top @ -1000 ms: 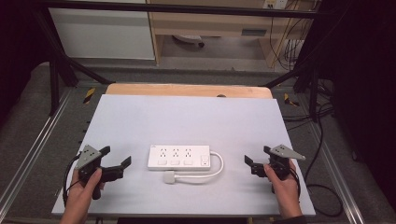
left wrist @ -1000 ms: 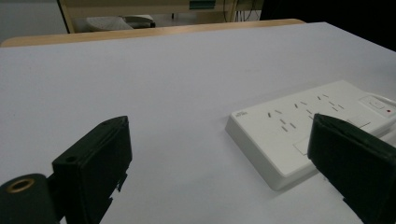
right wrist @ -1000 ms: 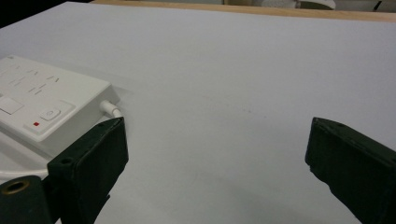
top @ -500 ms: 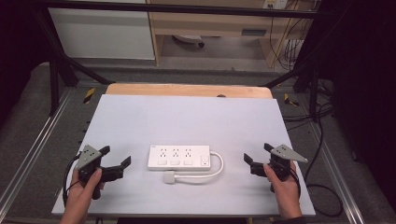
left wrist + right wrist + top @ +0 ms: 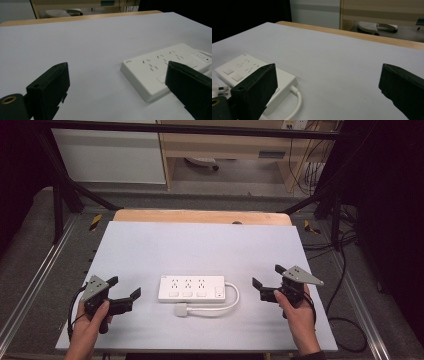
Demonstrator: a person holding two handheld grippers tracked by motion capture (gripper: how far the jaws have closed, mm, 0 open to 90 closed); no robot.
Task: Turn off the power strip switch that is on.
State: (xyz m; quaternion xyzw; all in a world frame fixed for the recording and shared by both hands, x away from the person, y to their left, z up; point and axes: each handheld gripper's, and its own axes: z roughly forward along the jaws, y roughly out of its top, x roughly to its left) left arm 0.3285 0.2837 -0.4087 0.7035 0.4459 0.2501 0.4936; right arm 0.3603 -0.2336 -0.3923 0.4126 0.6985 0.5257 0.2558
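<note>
Both grippers, the left gripper point(image 5: 124, 294) and the right gripper point(image 5: 269, 281), were held with jaws apart and empty, one on each side of the white power strip point(image 5: 191, 288). It lay flat near the middle of the table point(image 5: 200, 245), its cable point(image 5: 227, 303) looped beside it, probably so either gripper could reach it.
</note>
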